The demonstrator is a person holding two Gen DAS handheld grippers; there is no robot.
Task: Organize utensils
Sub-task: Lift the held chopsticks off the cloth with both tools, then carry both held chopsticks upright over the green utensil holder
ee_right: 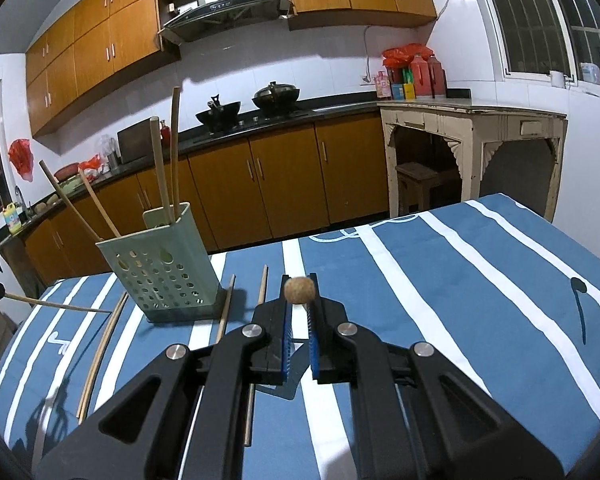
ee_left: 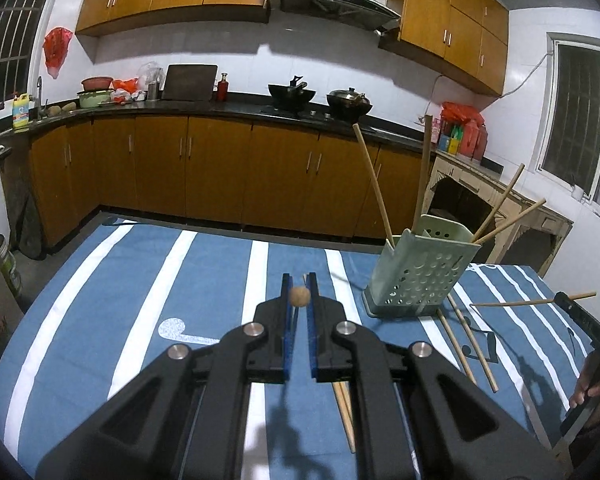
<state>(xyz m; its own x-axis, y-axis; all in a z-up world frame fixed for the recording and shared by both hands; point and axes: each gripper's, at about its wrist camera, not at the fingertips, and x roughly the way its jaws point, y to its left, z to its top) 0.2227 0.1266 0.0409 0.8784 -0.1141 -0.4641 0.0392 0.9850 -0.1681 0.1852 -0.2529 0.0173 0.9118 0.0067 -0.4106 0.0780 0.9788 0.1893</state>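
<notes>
A pale green perforated utensil holder (ee_left: 416, 276) stands on the blue striped tablecloth (ee_left: 140, 280) with several wooden chopsticks upright in it; it also shows in the right wrist view (ee_right: 164, 264). My left gripper (ee_left: 299, 286) is shut on a chopstick seen end-on (ee_left: 299, 296), left of the holder. My right gripper (ee_right: 299, 285) is shut on another chopstick seen end-on (ee_right: 299, 290), right of the holder. Loose chopsticks (ee_left: 466, 344) lie on the cloth beside the holder, also in the right wrist view (ee_right: 100, 356).
Kitchen counters with woks (ee_left: 292, 96) and wooden cabinets run behind the table. A worn cream side table (ee_right: 472, 136) stands at the right. The other gripper and its chopstick show at the right edge of the left wrist view (ee_left: 532, 302).
</notes>
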